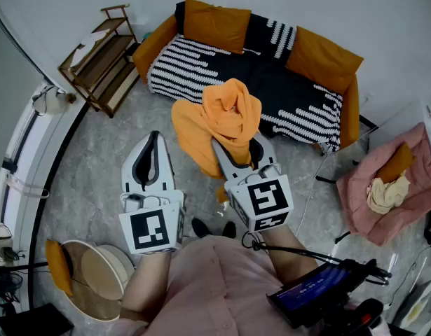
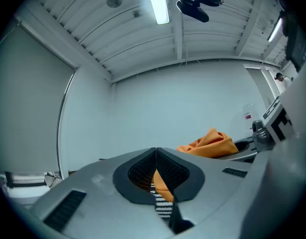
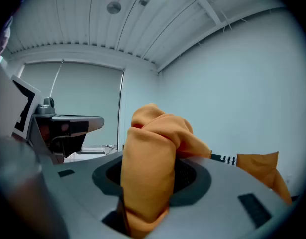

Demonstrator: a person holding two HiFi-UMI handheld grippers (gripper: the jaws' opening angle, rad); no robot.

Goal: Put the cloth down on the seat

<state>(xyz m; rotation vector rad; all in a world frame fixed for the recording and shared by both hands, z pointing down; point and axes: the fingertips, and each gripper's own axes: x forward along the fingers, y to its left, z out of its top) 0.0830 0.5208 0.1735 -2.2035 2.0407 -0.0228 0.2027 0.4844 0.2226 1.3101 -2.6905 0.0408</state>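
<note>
The person's right gripper (image 1: 242, 154) is clenched on the orange cloth (image 1: 226, 121), a soft, fleecy piece bunched into thick rounded folds. It swells over the jaw tips like a hood and trails down in a loose flap to one side. In the right gripper view the fabric fills the gap between the dark ribbed pads and spills over the smooth grey shell. The cloth hangs in the air over the floor (image 1: 96, 159), which is grey and marbled, just in front of the sofa (image 1: 345, 110) and not touching it. The left gripper (image 1: 155, 142) is held just beside the other one. Its jaws are pressed together at the tips with nothing between them, and their curved black inner faces form a narrow teardrop loop. Each gripper carries a white cube printed with a square black marker. The seat (image 1: 271, 82) of the sofa lies under a black throw with chunky white knitted stripes. Plump orange cushions (image 1: 216, 24) lean along the back, and the arms are the same orange. A slatted wooden shelf (image 1: 103, 58) leans near the sofa's left end. Well off to the right is a pink padded chair (image 1: 404, 201) holding a crumpled cream cloth (image 1: 385, 194) and an orange cushion. At the lower left sits a round pale basket (image 1: 96, 271).
</note>
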